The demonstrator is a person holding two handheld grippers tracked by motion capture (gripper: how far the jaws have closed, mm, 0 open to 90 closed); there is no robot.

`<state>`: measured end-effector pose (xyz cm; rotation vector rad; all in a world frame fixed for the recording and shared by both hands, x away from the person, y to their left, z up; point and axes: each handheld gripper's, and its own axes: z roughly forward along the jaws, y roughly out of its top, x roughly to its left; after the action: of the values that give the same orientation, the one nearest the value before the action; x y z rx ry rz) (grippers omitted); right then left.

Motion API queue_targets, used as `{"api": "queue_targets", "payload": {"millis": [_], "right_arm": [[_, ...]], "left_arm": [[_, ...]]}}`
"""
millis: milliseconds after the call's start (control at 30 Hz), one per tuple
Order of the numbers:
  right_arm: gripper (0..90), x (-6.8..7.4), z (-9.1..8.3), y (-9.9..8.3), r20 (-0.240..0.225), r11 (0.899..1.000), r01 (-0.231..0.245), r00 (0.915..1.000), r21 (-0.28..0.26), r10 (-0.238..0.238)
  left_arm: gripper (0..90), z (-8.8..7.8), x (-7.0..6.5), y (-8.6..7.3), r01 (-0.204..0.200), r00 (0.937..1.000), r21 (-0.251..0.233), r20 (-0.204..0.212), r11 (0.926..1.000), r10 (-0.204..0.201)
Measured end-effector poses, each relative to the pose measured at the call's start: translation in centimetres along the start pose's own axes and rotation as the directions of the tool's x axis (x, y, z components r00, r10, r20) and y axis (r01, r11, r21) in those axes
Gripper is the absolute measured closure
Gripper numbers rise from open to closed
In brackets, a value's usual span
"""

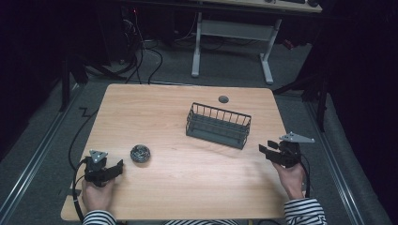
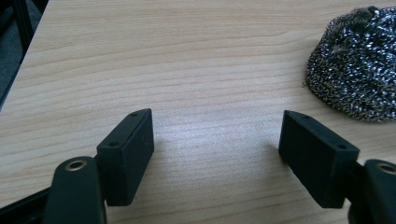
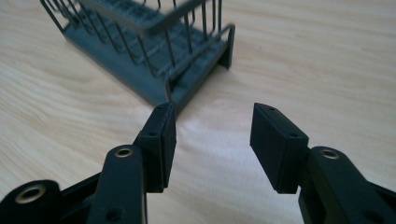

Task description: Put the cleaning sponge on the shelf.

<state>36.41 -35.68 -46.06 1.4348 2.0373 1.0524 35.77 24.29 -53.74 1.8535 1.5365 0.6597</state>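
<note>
**Pale wood table, wire basket and steel scourer, both grippers idle**

Pale wood makes up the table, which carries a dark wire basket right of centre and a ball of steel wool towards the near left. A small grey round cap sits in the tabletop behind the basket.

The left gripper rests near the table's near left corner, held by a hand in a striped sleeve. Its jaws are spread wide with nothing between them, and the steel wool lies just beside them, ahead and to the right.

The right gripper hangs over the table's right edge, held by the other hand. Its jaws are also spread and empty, aimed at the near end of the basket, which stands close in front without touching them
</note>
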Motion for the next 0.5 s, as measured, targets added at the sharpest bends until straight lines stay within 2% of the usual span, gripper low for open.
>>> {"api": "queue_targets", "payload": {"millis": [167, 200, 233, 367, 400, 433, 500], "right_arm": [[51.8, -0.5, 0.0, 2.7, -0.003, 0.999, -0.003, 1.0000, -0.035, 0.003], [51.8, -0.5, 0.0, 2.7, -0.003, 0.999, -0.003, 1.0000, -0.035, 0.003], [51.8, -0.7, 0.1, 3.9, 0.001, 0.999, 0.000, 1.0000, -0.045, 0.000], [51.8, -0.7, 0.5, 5.7, 0.003, 0.999, 0.012, 0.9999, -0.042, -0.012], [51.8, -0.7, 0.5, 5.7, 0.003, 0.999, 0.012, 0.9999, -0.042, -0.012], [51.8, -0.7, 0.9, 6.7, 0.001, 0.999, 0.022, 0.9997, -0.037, -0.022], [51.7, -0.7, 1.1, 7.0, 0.000, 0.999, 0.025, 0.9997, -0.037, -0.025]], "left_arm": [[27.0, 0.0, 0.0, 0.0, 0.000, 1.0000, 0.000, 0.000, 1.0000, 0.000], [27.0, 0.0, 0.0, 0.0, 0.000, 1.0000, 0.000, 0.000, 1.0000, 0.000], [27.0, 0.0, 0.0, 0.0, 0.000, 1.0000, 0.000, 0.000, 1.0000, 0.000], [27.0, 0.0, 0.0, 0.0, 0.000, 1.0000, 0.000, 0.000, 1.0000, 0.000], [27.0, 0.0, 0.0, 0.0, 0.000, 1.0000, 0.000, 0.000, 1.0000, 0.000], [27.0, 0.0, 0.0, 0.0, 0.000, 1.0000, 0.000, 0.000, 1.0000, 0.000], [27.0, 0.0, 0.0, 0.0, 0.000, 1.0000, 0.000, 0.000, 1.0000, 0.000]]}}
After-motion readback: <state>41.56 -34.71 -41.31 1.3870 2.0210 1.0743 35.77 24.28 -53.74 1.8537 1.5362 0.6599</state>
